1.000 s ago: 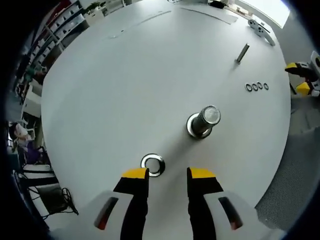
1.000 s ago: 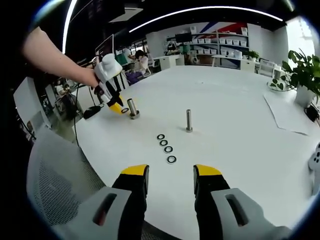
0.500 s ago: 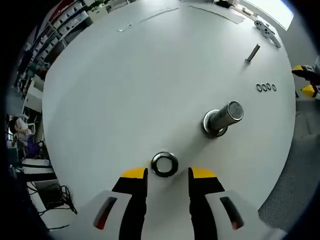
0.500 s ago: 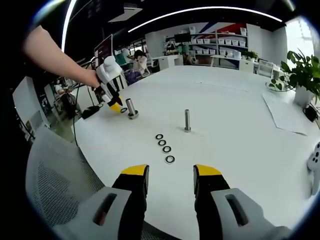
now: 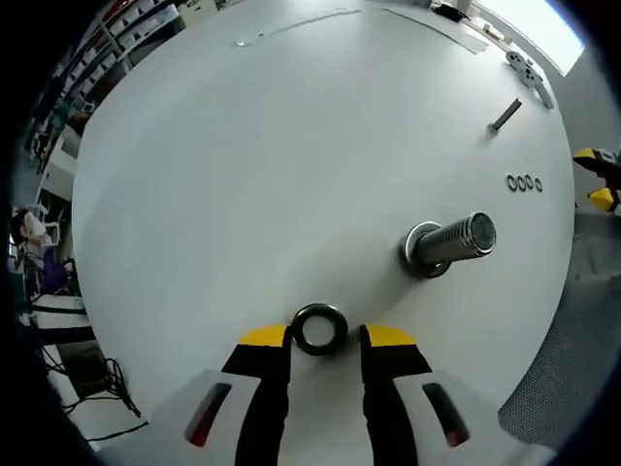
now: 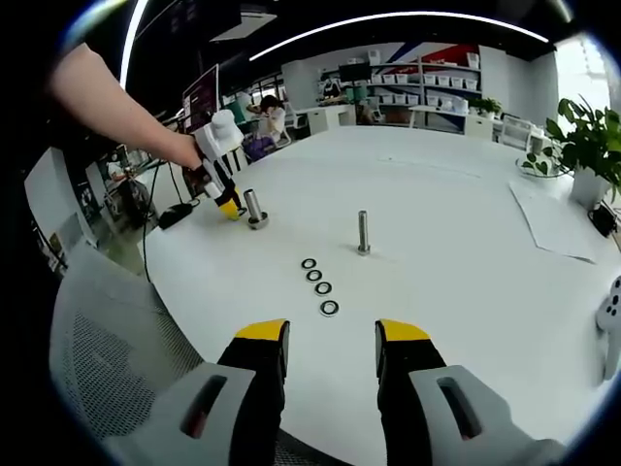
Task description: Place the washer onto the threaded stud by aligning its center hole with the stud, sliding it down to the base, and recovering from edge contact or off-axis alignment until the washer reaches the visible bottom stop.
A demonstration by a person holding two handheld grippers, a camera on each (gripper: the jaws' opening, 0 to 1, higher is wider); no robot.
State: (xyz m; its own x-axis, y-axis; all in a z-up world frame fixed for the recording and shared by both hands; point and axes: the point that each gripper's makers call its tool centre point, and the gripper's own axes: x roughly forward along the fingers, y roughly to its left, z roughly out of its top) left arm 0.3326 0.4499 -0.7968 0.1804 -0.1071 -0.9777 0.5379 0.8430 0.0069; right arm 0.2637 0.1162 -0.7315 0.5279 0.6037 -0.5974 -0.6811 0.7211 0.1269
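Left hand-held gripper: we record its jaws apart, rising at 6 o'clock of the left gripper view, yellow tips bracketing the washer. A second ago the washer lay beyond the left tip; now it sits between both, flat on the worktop, not yet clamped. We judge the approach done and the pinch due next.

Threaded stud: at 3 o'clock of the washer, near but apart, leaning with the lens, its base collar bare. The washer must be lifted and carried there, hole over tip.

Spare washers: a short row toward 2 o'clock; a slimmer pin beyond.

Right hand-held gripper: jaws apart, empty, hanging over the worktop's near edge in the right gripper view, unchanged. Four spare washers lie at its 12 o'clock; the left hand-held gripper works at 10 o'clock beside the stud.
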